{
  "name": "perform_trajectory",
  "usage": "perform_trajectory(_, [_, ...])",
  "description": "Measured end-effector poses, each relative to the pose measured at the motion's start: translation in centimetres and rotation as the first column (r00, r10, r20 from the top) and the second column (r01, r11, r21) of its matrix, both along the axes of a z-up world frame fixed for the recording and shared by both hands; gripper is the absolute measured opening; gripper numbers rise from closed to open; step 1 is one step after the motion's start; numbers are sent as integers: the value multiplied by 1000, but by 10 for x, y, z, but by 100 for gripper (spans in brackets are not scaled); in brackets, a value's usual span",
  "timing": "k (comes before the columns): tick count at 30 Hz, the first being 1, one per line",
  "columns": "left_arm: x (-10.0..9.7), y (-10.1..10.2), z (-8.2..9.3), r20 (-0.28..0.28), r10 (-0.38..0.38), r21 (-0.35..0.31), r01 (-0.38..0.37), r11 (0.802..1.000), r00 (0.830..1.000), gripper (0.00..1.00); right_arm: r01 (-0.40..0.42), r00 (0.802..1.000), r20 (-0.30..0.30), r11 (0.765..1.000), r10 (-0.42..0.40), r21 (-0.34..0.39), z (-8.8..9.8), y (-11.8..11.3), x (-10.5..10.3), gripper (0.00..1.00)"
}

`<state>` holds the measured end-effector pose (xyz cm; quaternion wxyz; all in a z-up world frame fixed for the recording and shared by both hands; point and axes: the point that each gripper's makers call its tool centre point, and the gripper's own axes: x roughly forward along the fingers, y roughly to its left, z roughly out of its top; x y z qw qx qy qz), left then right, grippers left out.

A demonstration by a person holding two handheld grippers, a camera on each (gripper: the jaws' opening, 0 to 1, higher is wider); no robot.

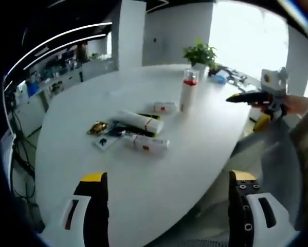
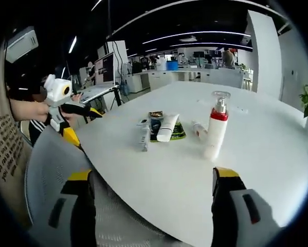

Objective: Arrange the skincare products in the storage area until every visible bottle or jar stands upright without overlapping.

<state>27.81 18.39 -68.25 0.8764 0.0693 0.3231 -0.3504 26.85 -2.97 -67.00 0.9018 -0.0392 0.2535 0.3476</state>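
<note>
On the white desk (image 1: 159, 175) one pump bottle (image 1: 188, 90) with a red collar stands upright. Near it, toward the desk middle, a white tube (image 1: 139, 121) and small white packs (image 1: 151, 143) lie flat, close together. The left claw (image 1: 166, 206) and the right claw (image 2: 152, 208) are both open, holding nothing, well apart from the products.

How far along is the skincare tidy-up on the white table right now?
Barely begun. Done: only the pump bottle with the red collar stands upright on the white table. In hand: nothing; the left gripper and right gripper are both open and back from the products. Left: the white tube and several small tubes and packets lie flat, bunched together and partly overlapping, so they need standing up and spacing apart.
</note>
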Motion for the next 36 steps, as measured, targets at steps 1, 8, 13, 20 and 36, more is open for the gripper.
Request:
perform_trajectory(1, [-2,2,0,-1,13,-5,-13,1000,1000,97,4,1000,0,1000,-4,4,0,0,0,96])
perform_trajectory(8, [-3,10,-2,4,53,-1,-53,999,999,97,32,999,-1,999,-32,42,2,5,0,99])
perform_trajectory(13, [-3,12,1,16,62,0,-62,998,998,97,37,999,1,999,-37,40,2,5,-1,99])
perform_trajectory(20, [-6,15,6,29,79,0,-79,997,996,97,36,999,-2,999,-36,36,0,4,-1,99])
perform_trajectory(36, [-7,16,8,56,107,-13,-107,994,993,97,24,1000,-17,1000,-24,10,-4,4,0,99])
